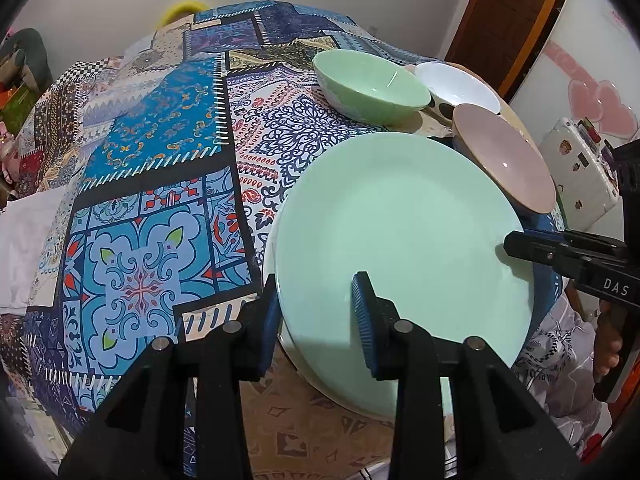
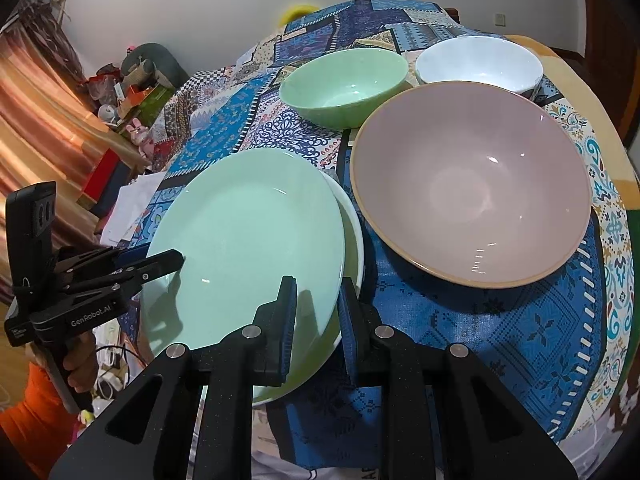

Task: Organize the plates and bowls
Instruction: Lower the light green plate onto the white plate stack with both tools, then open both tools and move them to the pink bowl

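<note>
A pale green plate (image 1: 400,232) (image 2: 248,248) lies on a white plate (image 1: 269,248) (image 2: 354,220) at the near edge of the patterned tablecloth (image 1: 152,200). My left gripper (image 1: 318,312) (image 2: 160,264) is shut on the green plate's left rim, one finger on top and one outside. On the opposite rim my right gripper (image 2: 318,312) (image 1: 516,244) is shut; the white plate's rim also runs between its fingers. Beyond stand a wide pink bowl (image 1: 504,160) (image 2: 472,184), a green bowl (image 1: 372,88) (image 2: 344,88) and a white bowl (image 1: 460,84) (image 2: 480,64).
The three bowls crowd the far right of the table (image 2: 616,184). A white box with stickers (image 1: 576,176) stands off the table to the right. Cluttered shelves (image 2: 120,92) lie beyond the left side. A person's hand in an orange sleeve (image 2: 32,420) holds the left gripper.
</note>
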Available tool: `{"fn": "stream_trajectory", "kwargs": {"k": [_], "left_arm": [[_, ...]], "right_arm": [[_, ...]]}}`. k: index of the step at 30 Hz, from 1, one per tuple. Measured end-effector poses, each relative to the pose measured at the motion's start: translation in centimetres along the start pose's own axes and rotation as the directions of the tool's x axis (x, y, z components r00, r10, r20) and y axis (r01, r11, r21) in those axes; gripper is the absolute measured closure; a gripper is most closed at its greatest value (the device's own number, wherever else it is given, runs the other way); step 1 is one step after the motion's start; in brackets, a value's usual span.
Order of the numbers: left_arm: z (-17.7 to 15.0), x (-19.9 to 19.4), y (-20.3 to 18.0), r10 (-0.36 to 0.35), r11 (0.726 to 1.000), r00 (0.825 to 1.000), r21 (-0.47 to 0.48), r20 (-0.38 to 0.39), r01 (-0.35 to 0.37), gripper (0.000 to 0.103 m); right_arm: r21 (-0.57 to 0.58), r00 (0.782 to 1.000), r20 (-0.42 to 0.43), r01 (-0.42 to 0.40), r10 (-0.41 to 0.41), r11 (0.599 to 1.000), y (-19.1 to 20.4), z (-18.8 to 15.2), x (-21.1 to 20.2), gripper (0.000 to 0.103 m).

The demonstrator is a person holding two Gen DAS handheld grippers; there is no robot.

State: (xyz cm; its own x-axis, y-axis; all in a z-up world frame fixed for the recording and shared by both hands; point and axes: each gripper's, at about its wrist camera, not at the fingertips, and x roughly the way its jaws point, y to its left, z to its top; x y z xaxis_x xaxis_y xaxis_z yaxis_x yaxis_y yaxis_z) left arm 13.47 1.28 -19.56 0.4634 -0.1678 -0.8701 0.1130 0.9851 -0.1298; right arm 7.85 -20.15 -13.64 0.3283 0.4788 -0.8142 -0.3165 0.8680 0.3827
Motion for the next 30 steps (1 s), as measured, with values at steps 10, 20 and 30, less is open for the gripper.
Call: {"fn": "stream_trajectory", "kwargs": {"k": [10,20,30], "left_arm": [[0.1,0.2,-0.6,0.052,0.997,0.999,0.048,0.006,-0.052,0.067],[0.3,-0.2,0.1,0.050,0.999,0.999,0.009,0.007,-0.050,0.062],[2.4,-4.3,-1.9,0.036,0.999,0.989,0.028,0.143,-0.040,0.047]], "right_arm": [[-0.039,1.000,-0.004,0.017,-0.017,0.999,0.6,0.0,0.3,0.082],[-0.085,0.994,0.060,0.093,-0.088,0.992,1.1,0.1,-1.5,0.081],[-0.064,0.968,0.191,0.181,-0.166,0.981,-0.2,0.9,-5.7,0.071]]}}
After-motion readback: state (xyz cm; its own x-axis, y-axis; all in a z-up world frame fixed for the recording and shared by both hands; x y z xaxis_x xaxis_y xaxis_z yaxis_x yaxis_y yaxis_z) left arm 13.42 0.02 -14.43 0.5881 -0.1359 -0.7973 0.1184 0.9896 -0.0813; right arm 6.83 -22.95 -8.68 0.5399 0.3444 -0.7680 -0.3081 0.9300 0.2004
